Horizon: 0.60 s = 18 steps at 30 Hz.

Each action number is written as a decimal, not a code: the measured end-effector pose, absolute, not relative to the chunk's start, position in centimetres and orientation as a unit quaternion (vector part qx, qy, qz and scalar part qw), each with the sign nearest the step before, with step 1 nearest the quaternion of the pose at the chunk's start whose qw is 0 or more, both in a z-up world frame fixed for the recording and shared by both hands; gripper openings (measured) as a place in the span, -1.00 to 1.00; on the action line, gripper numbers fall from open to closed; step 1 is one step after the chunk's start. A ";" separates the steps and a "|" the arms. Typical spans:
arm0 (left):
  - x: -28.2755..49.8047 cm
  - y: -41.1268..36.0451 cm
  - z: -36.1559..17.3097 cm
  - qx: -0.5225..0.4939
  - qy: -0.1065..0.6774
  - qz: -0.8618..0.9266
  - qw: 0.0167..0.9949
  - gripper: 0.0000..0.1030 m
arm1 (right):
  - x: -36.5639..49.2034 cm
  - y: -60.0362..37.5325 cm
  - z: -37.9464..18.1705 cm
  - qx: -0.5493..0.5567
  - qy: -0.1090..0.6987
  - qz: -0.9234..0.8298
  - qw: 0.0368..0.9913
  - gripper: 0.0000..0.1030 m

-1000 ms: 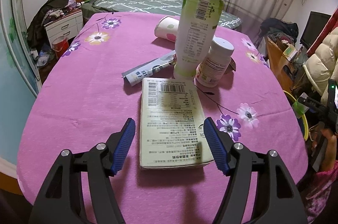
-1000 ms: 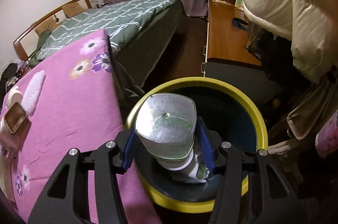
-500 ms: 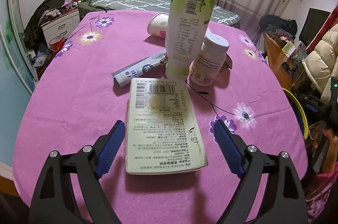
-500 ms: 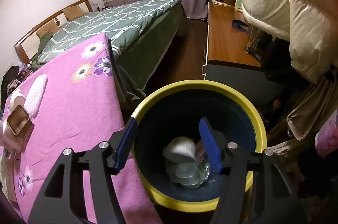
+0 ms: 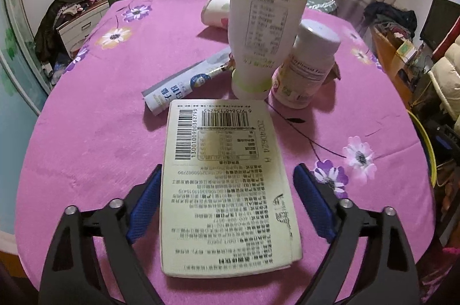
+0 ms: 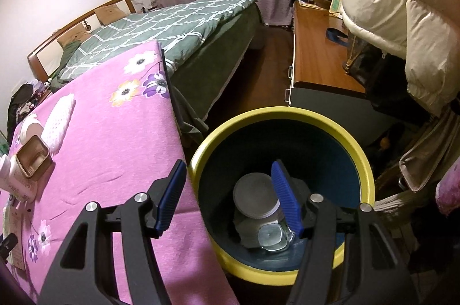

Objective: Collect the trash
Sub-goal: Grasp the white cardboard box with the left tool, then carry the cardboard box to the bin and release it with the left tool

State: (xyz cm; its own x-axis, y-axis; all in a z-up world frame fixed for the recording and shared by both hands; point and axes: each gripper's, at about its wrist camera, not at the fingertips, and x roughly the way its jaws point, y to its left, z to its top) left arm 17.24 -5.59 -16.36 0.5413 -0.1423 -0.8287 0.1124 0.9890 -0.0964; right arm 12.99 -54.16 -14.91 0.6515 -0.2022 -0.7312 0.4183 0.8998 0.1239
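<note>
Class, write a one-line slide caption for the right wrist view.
Open right hand-held gripper above the yellow-rimmed bin, discarded containers inside.

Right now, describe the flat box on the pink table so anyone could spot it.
On the pink flowered tablecloth, the left gripper straddles a flat cream carton. Unlike the upright green-white bottle and white-capped jar behind, it lies flat, barcodes up.

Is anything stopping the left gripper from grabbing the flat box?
Nothing visible. The left gripper is open with the box already between its fingers; the tall bottle and jar stand beyond the box.
</note>
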 end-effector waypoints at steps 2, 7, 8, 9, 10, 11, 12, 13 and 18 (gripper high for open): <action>17.6 -5.5 -16.6 -0.016 0.476 -0.070 0.876 0.44 | 13.0 -54.1 -14.9 0.143 0.381 -0.171 0.898 0.14; 17.6 -5.3 -16.4 -0.017 0.474 -0.081 0.876 0.41 | 12.8 -54.2 -14.9 0.144 0.380 -0.168 0.898 0.14; 17.4 -5.4 -16.3 -0.017 0.473 -0.088 0.876 0.41 | 12.6 -54.2 -14.7 0.144 0.378 -0.168 0.899 0.14; 17.1 -5.6 -16.1 -0.015 0.472 -0.093 0.877 0.41 | 12.4 -54.2 -14.7 0.144 0.377 -0.168 0.900 0.14; 16.7 -6.0 -15.7 -0.013 0.469 -0.101 0.877 0.41 | 12.2 -54.3 -14.5 0.143 0.375 -0.167 0.900 0.14; 16.3 -6.5 -15.3 -0.011 0.466 -0.110 0.878 0.41 | 12.0 -54.3 -14.4 0.143 0.373 -0.167 0.901 0.14; 16.0 -6.9 -15.0 -0.010 0.464 -0.118 0.878 0.41 | 11.8 -54.3 -14.3 0.142 0.372 -0.167 0.902 0.14; 15.7 -7.5 -14.4 -0.009 0.459 -0.129 0.879 0.41 | 11.5 -54.3 -14.0 0.140 0.369 -0.168 0.903 0.14; 14.6 -11.9 -11.8 0.012 0.435 -0.192 0.880 0.41 | 9.6 -55.3 -13.0 0.133 0.354 -0.182 0.908 0.14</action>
